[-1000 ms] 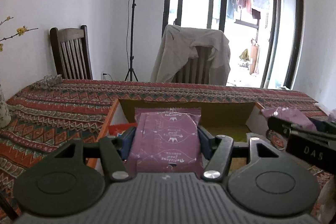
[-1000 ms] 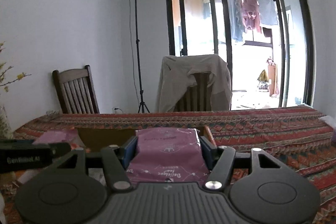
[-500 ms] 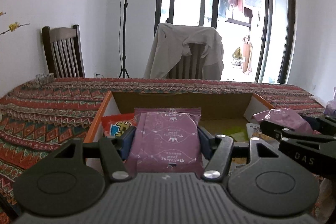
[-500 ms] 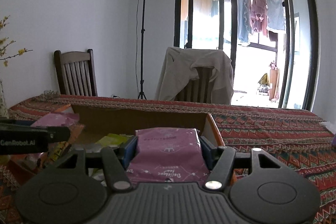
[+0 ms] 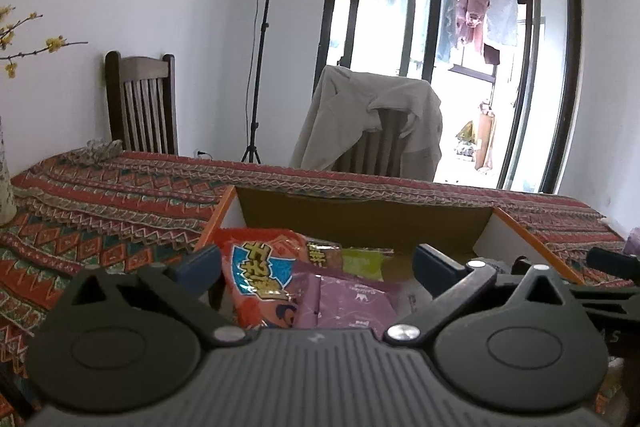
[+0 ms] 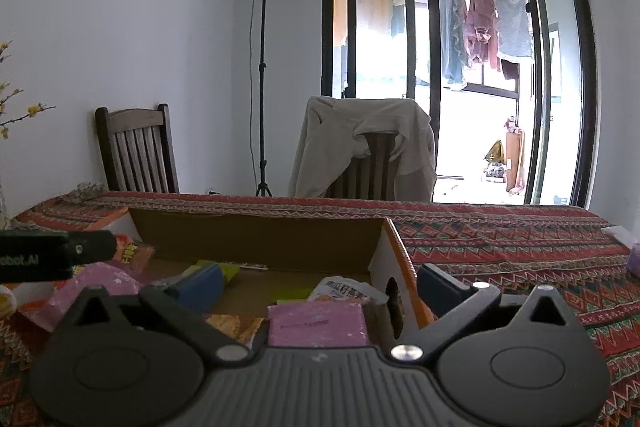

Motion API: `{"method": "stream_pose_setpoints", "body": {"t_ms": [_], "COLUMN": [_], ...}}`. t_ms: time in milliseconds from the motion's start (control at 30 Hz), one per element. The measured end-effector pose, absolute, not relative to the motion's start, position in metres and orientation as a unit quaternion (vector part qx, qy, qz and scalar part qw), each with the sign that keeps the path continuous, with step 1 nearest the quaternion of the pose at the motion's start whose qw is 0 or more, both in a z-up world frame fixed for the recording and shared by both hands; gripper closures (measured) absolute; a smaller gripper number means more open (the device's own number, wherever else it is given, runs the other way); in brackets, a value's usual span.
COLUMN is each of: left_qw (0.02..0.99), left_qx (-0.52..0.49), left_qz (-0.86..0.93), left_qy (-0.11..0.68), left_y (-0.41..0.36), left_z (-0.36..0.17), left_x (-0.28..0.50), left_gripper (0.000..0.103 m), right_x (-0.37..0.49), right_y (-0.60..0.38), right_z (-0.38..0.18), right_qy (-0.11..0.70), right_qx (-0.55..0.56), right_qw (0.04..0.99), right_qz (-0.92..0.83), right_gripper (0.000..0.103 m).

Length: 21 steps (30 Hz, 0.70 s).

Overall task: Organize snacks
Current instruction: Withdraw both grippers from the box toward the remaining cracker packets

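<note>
Both drops done: left gripper [image 5: 316,263] and right gripper [image 6: 320,279] are sitting wide open, jaws just opened, holding nothing, each purple pack [image 5: 352,307] [image 6: 318,325] lying below them in the box [image 6: 256,243]; any remaining snacks aren't showing.

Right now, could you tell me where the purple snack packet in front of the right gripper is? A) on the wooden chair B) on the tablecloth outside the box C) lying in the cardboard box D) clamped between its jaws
C: the purple snack packet lies in the cardboard box, below the right gripper, whose jaws stand wide apart.
</note>
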<state>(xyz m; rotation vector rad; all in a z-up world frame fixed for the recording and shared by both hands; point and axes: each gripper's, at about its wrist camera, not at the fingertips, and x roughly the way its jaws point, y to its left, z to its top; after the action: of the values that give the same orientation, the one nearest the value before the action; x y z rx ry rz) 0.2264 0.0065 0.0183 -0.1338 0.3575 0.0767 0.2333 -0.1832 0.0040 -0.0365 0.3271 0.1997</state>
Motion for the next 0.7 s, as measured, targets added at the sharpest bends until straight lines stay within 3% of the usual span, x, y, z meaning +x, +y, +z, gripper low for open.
{"method": "stream_pose_setpoints", "body": {"t_ms": [700], "left_qw": [0.977], "left_qx": [-0.112], "left_qz": [0.047], "left_qy": [0.175], "left_y": [0.011], "left_z": [0.040], "left_x": [0.219], "left_gripper": [0.000], "right_x": [0.219], "right_y": [-0.181], "right_z": [0.028], "right_qy": [0.146], "right_qx": [-0.041], "right_qw": [0.984], "right_qz": [0.094], "right_gripper": [0.000]}}
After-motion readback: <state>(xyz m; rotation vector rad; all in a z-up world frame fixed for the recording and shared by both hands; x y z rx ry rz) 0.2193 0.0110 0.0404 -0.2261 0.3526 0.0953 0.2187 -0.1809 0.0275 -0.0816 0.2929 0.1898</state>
